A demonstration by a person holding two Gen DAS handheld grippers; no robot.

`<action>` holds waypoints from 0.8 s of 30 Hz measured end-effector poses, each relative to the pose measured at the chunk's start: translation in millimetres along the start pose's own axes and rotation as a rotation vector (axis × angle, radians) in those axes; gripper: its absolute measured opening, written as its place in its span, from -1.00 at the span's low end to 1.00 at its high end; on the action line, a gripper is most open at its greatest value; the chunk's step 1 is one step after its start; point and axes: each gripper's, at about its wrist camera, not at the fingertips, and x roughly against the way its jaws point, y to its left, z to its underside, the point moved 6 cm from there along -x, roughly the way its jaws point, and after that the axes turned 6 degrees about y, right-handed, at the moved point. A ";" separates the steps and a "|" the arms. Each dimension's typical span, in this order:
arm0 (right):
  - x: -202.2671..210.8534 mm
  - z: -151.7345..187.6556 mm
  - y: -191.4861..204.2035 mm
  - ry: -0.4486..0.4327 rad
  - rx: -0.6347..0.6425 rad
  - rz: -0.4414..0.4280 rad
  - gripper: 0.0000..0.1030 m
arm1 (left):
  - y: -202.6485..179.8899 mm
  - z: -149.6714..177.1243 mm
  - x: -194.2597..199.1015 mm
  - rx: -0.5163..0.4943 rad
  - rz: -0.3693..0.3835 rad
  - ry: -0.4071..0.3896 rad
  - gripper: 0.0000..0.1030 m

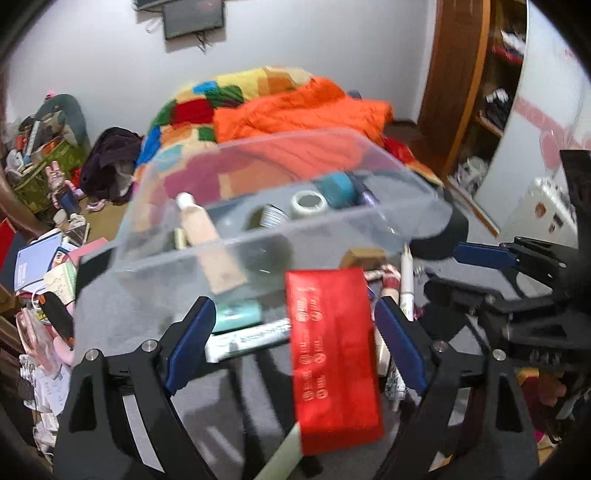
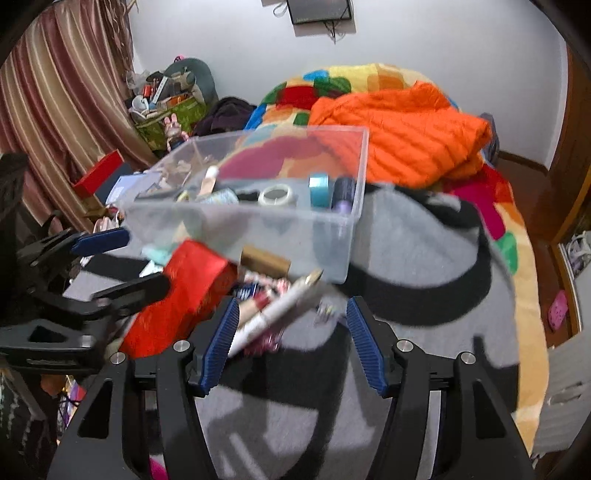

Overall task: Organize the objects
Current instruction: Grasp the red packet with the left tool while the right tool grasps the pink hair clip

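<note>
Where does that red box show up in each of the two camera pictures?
Left wrist view: the red box fills the lower centre, between the left gripper's fingers.
Right wrist view: it lies at lower left.
Shared landmark: the clear plastic bin just behind it.

Both cameras ride low on hand-held grippers, looking forward and steeply down along their own jaws at the bed. The left wrist view sits very near the red box [image 1: 332, 354], with the clear plastic bin [image 1: 258, 206] just beyond and the wardrobe [image 1: 476, 92] to the far right. The right wrist view looks from further right, with more grey blanket [image 2: 406, 240] showing and striped curtains [image 2: 62, 110] at far left. The two views share the bin, the red box, the white pen [image 2: 280, 306], the orange quilt [image 2: 406, 140] and the wall screen [image 2: 319, 11]. Each view catches the other gripper at its edge.
</note>
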 end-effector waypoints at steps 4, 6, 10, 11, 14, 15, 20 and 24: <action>-3.9 14.0 -2.4 0.020 -0.015 -0.012 0.10 | -9.0 -0.6 -22.0 -0.038 -0.028 0.047 0.72; -4.8 18.9 -3.7 0.027 -0.017 -0.015 0.10 | -9.5 -0.5 -30.7 -0.041 -0.042 0.059 0.71; -7.5 28.3 -6.4 0.034 0.000 0.010 0.11 | -7.5 3.9 -35.4 -0.024 -0.005 0.067 0.23; -8.2 29.9 -5.1 0.039 0.009 0.009 0.11 | -7.2 6.6 -35.4 -0.017 0.010 0.073 0.18; -12.9 34.9 0.2 0.060 0.064 0.013 0.10 | -1.7 12.5 -29.4 0.006 0.043 0.066 0.10; -13.5 35.7 1.6 0.060 0.080 0.020 0.10 | -0.2 14.2 -27.1 0.009 0.045 0.062 0.09; -21.8 34.3 16.3 0.067 0.164 0.037 0.10 | 9.6 22.7 -15.8 0.033 0.063 0.047 0.09; -29.5 29.3 22.4 0.066 0.196 0.050 0.01 | 16.8 29.5 -3.0 0.051 0.074 0.022 0.09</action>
